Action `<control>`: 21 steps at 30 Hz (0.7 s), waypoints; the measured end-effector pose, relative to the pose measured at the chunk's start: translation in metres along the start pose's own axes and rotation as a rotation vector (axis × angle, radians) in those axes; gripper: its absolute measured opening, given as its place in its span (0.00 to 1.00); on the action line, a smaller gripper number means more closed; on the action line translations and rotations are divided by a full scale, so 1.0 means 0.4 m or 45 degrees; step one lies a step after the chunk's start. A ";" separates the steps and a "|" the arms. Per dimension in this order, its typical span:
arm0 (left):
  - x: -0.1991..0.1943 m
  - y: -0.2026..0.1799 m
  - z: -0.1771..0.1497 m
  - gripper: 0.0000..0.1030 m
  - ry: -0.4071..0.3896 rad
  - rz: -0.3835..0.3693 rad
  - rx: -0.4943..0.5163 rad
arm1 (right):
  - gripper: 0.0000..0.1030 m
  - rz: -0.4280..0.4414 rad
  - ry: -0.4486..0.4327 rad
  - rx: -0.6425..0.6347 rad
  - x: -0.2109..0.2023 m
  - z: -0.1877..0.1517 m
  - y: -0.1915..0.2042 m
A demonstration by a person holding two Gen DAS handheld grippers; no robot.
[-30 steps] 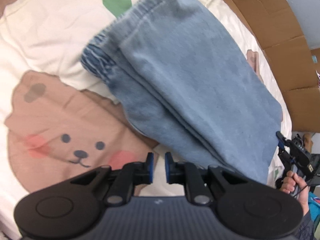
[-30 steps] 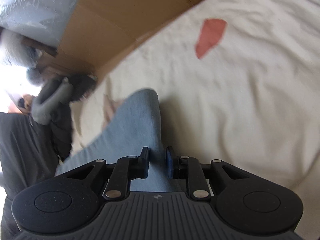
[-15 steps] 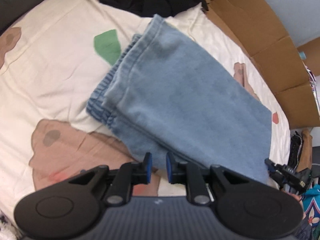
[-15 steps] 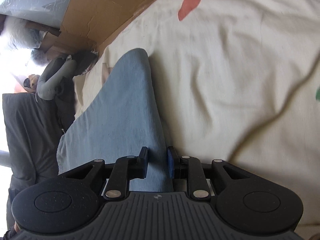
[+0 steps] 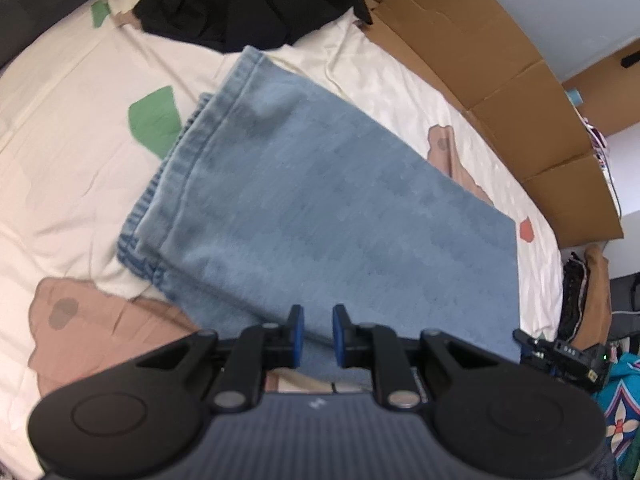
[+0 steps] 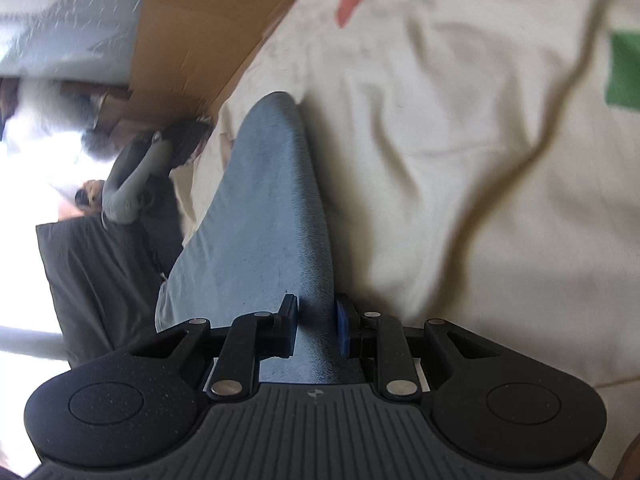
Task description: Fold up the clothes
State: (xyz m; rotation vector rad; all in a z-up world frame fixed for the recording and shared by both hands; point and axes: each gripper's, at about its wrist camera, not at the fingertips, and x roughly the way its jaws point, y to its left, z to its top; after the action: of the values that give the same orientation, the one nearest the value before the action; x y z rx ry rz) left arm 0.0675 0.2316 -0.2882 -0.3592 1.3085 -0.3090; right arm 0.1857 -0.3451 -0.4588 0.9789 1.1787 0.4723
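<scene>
My right gripper (image 6: 316, 330) is clamped on a thick fold of the jeans (image 5: 320, 216); my left gripper (image 5: 316, 336) is nearly closed, seemingly holding nothing. Beyond, the jeans lie folded on the bear-print sheet (image 5: 60, 160): I judge them soft, fairly heavy, best pinched at the corners or waistband.

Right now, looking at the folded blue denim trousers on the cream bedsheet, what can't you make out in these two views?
- Left wrist view: the near edge of the folded blue denim trousers is covered by the left gripper, so any grip is unclear.
- Left wrist view: the right gripper is small, at the edge.
- Right wrist view: the cloth between the right gripper's jaws runs under its body.
- Right wrist view: the brown cardboard is blurred.
</scene>
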 end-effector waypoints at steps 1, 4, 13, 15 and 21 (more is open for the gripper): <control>0.004 -0.001 0.003 0.15 -0.006 -0.001 -0.004 | 0.20 0.011 -0.013 0.013 -0.003 -0.002 -0.002; 0.014 -0.005 0.009 0.15 -0.024 -0.001 -0.018 | 0.20 0.047 -0.049 0.064 -0.007 -0.010 -0.011; 0.023 0.013 0.006 0.15 -0.030 0.029 -0.025 | 0.21 0.027 0.043 0.045 0.004 -0.036 -0.008; 0.025 0.023 0.007 0.15 -0.032 0.041 -0.026 | 0.23 -0.002 0.095 0.016 0.007 -0.042 -0.006; 0.022 0.041 0.015 0.15 -0.061 0.051 -0.034 | 0.34 -0.061 0.218 -0.038 0.019 -0.047 0.001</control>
State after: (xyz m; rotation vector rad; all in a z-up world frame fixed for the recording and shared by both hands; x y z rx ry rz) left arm 0.0757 0.2433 -0.3018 -0.3605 1.2725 -0.2484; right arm 0.1710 -0.3317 -0.4639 0.8961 1.3415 0.5424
